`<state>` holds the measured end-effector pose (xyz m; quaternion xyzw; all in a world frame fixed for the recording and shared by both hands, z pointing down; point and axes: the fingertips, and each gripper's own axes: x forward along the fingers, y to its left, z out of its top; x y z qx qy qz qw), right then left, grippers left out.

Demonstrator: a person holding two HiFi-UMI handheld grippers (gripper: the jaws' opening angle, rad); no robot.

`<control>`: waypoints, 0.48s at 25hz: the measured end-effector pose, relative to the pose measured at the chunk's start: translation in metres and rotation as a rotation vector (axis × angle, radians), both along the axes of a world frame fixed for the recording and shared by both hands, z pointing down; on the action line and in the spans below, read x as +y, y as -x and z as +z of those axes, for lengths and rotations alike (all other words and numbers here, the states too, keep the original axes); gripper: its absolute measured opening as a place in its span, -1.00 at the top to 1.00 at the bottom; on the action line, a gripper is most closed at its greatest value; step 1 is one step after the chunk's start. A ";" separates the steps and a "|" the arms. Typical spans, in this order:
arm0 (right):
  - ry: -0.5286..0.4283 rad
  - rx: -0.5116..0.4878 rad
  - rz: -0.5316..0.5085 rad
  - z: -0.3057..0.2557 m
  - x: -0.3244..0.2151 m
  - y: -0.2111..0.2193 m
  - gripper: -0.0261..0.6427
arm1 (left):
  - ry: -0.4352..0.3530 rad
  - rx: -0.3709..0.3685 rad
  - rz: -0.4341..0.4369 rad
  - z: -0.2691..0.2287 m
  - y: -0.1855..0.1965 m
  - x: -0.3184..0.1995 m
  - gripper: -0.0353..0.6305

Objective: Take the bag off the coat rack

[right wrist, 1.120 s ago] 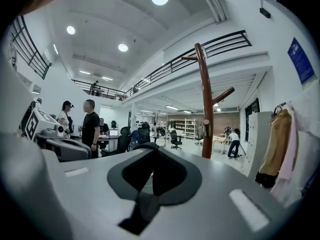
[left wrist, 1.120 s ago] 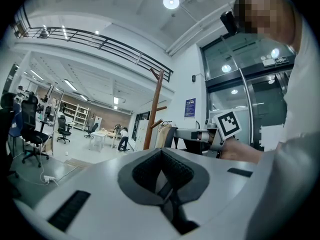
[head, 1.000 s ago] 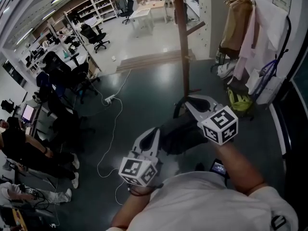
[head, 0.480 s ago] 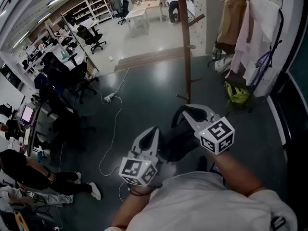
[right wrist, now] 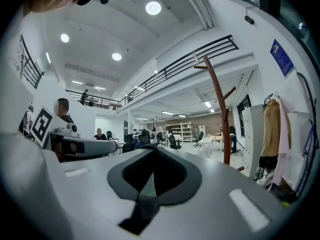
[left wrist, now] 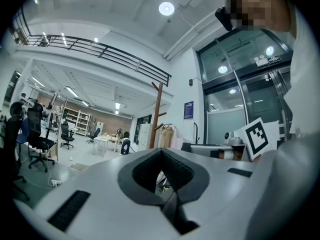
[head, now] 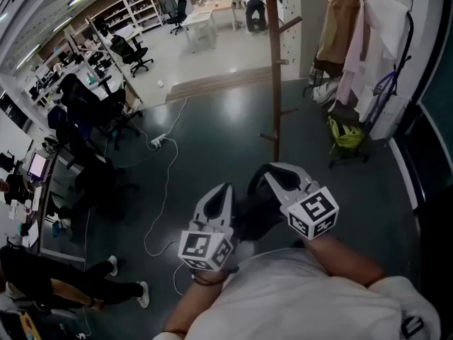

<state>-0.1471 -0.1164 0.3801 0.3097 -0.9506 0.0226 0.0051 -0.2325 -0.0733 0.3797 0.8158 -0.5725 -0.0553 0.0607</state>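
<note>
The bag you could see, a yellow-green one (head: 345,134), sat low beneath the hanging coats (head: 338,27) at two o'clock in the head view, well apart from both of your grippers. Whether it hung from anything could not be told. The coat rack (head: 274,69), a brown wooden pole with short pegs, stood upright at one o'clock on the dark floor (head: 212,133). You held your left gripper (head: 224,190) and right gripper (head: 269,176) side by side at six o'clock, close to your body and near each other. Both pointed toward twelve. A dark shape (head: 256,214) lay between them, and what it was could not be made out.

In the left gripper view, the left gripper (left wrist: 161,154) had its jaws together, tips touching, with nothing caught between them. The coat rack (left wrist: 157,114) rose at twelve o'clock beyond the tips. Your right gripper's marker cube showed at three o'clock.

In the right gripper view, the right gripper (right wrist: 155,149) likewise had its jaws closed tip to tip and empty. The coat rack (right wrist: 220,109) stood at two o'clock and the hanging coats (right wrist: 272,129) at three. Your left gripper's cube sat at nine o'clock.
</note>
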 end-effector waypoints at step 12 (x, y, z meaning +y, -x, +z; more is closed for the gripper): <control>-0.010 -0.041 -0.014 0.013 0.016 0.008 0.86 | -0.057 -0.020 -0.057 0.012 -0.007 0.006 0.89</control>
